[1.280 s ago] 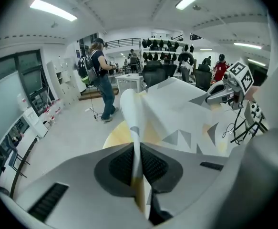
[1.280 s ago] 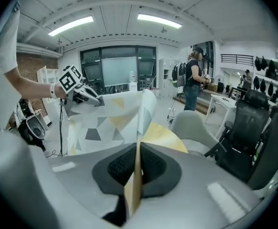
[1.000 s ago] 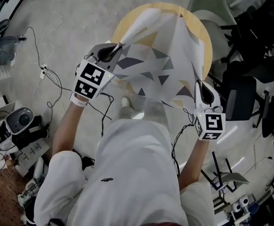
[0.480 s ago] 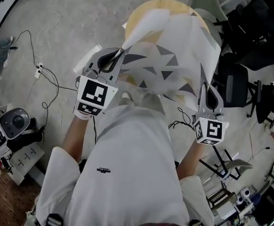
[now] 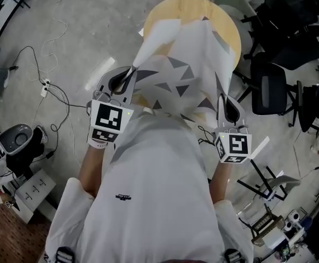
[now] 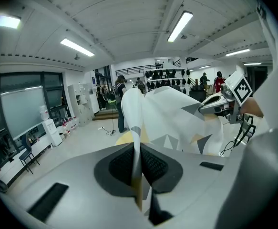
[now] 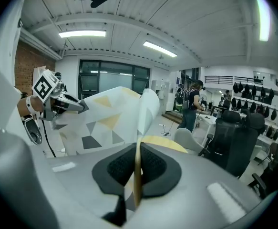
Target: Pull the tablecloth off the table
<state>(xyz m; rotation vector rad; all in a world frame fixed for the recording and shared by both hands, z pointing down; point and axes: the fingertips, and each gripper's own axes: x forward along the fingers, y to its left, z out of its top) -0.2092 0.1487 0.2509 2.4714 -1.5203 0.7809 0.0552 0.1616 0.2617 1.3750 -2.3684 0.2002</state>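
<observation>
**Tablecloth clamped at its two near corners, far end resting on the round counter**

Nearest the head camera we see the person's white shirt (image 5: 154,196), with both forearms reaching forward from it. Just beyond, the left gripper (image 5: 132,72) sits at the left of the view and the right gripper (image 5: 221,97) at the right, well apart from each other.

In the left gripper view, its fingers (image 6: 121,165) are pressed together, and a thin edge of the tablecloth (image 5: 184,64) stands upright, clamped between the dark ribbed pads. In the right gripper view, that gripper's fingers (image 7: 154,168) are likewise closed on an edge of the same cloth.

The tablecloth is white with grey and yellow triangles. We see its near side lifted clear of the counter (image 5: 187,7) and stretched between the two grippers, with folds running away from each grip. Its far part lies on the pale, round wooden top. Bare wood shows along the far rim and the right-hand rim.

Around the counter lies a grey floor (image 5: 93,26), with loose cables (image 5: 52,89) at the left. A black chair (image 5: 268,89) stands just beside the counter at the right. Farther off, the gripper views show a person (image 7: 192,104) standing across the room, under long ceiling lights (image 6: 179,26).
</observation>
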